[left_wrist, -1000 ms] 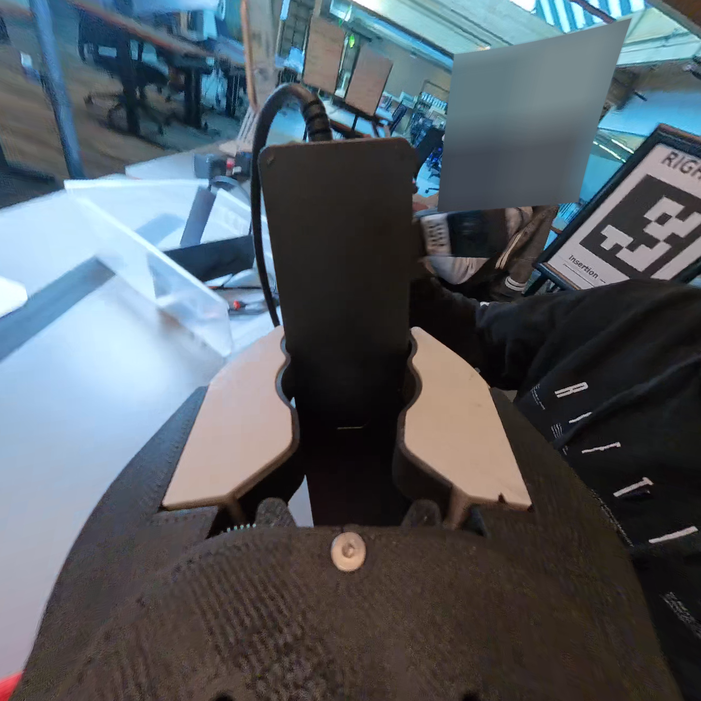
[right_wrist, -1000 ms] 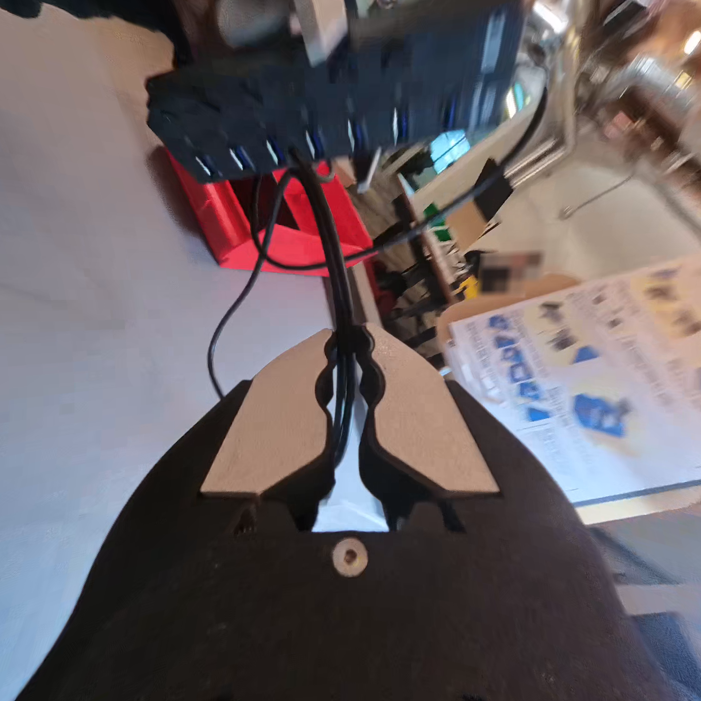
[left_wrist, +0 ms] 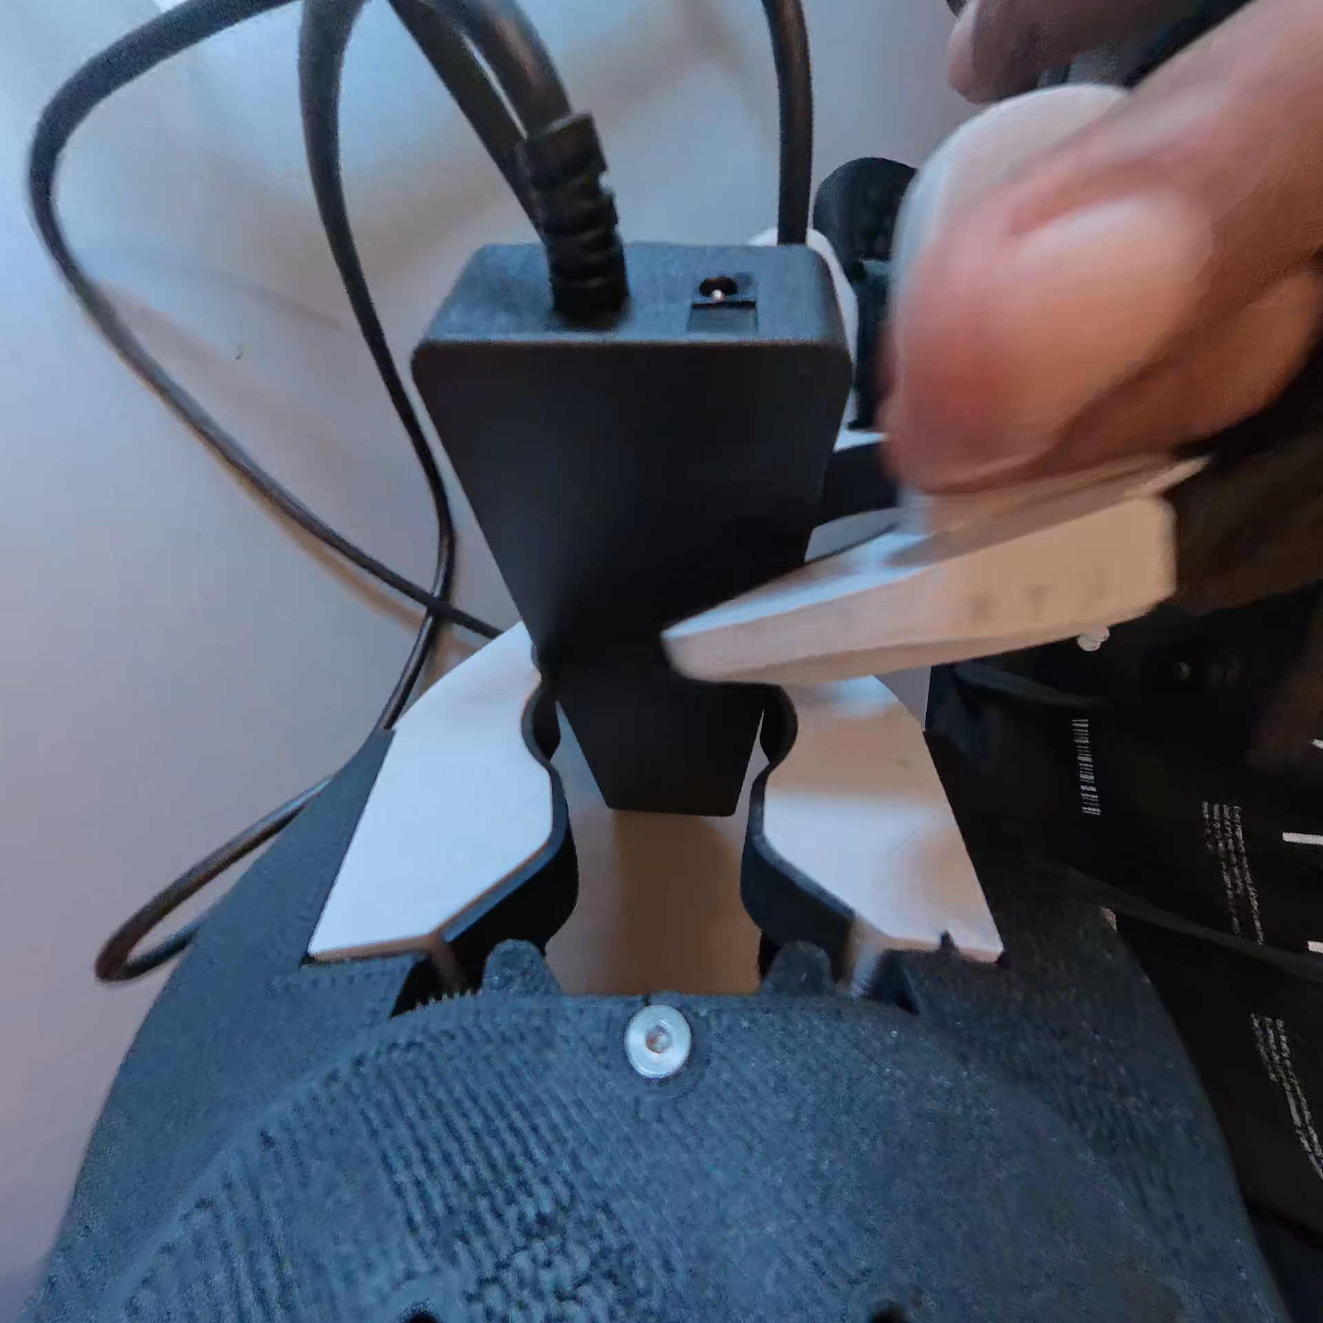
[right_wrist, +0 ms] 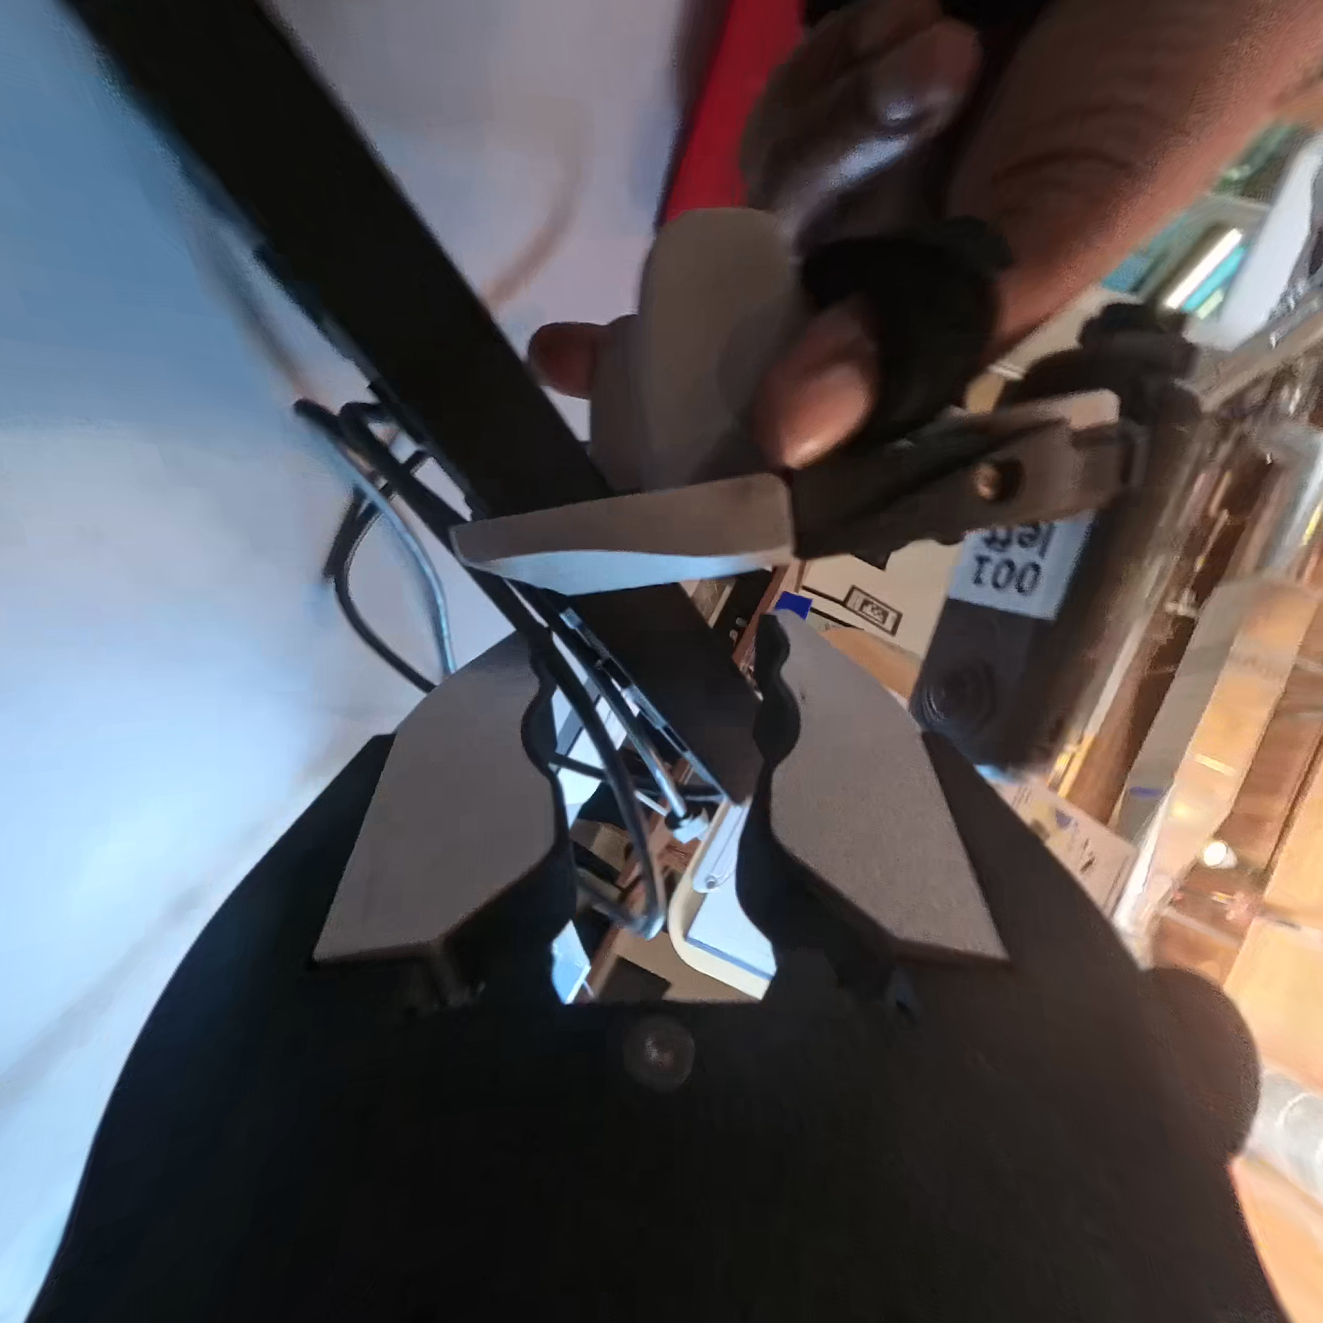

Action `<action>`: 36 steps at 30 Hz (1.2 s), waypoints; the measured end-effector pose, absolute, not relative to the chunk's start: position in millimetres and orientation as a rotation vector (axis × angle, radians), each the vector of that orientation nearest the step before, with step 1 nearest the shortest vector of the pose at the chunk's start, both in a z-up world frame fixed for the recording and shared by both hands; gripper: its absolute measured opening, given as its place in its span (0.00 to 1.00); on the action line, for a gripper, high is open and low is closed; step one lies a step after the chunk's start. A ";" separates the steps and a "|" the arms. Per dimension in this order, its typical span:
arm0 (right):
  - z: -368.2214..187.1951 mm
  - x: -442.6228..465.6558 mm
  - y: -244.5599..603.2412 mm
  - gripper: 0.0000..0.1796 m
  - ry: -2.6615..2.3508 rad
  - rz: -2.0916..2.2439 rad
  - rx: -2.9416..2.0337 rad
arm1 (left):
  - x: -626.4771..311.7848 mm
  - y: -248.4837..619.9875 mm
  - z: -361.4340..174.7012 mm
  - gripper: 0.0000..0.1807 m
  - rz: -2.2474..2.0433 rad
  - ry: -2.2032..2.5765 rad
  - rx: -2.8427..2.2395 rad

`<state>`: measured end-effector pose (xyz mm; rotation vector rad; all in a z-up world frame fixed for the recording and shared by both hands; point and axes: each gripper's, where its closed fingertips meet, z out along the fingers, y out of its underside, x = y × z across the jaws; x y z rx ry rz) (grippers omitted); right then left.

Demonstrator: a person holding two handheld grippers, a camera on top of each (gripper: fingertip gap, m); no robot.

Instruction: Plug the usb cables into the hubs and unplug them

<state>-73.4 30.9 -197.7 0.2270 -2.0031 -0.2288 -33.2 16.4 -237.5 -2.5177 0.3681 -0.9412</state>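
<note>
My left gripper [left_wrist: 655,666] is shut on the narrow end of a black USB hub [left_wrist: 630,465], held over the white table. A thick black cable [left_wrist: 573,200] leaves the hub's far end next to a small round socket. Thin black cables [left_wrist: 215,429] loop on the left. A finger [left_wrist: 931,608] of the right gripper, held by a hand [left_wrist: 1074,250], lies across the hub's right edge. In the right wrist view, my right gripper [right_wrist: 651,637] has its jaws apart, with the hub [right_wrist: 401,308] edge and thin cables [right_wrist: 616,787] between them. A finger [right_wrist: 623,544] of the left gripper crosses the hub.
The white table [right_wrist: 143,644] lies under both grippers. A red block [right_wrist: 716,107] sits at the top behind the hand. The left gripper's camera body [right_wrist: 988,680] hangs at the right. A black sleeve [left_wrist: 1181,895] fills the right side of the left wrist view.
The left gripper has tipped down from facing the room to facing the table, still holding the hub. The right gripper's jaws have opened off the cable and moved right up to the hub.
</note>
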 end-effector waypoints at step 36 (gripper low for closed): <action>-188.0 -59.2 428.1 0.15 -1.757 -0.108 -1.406 | -154.3 -1.0 -47.5 0.23 -0.458 0.108 -1.650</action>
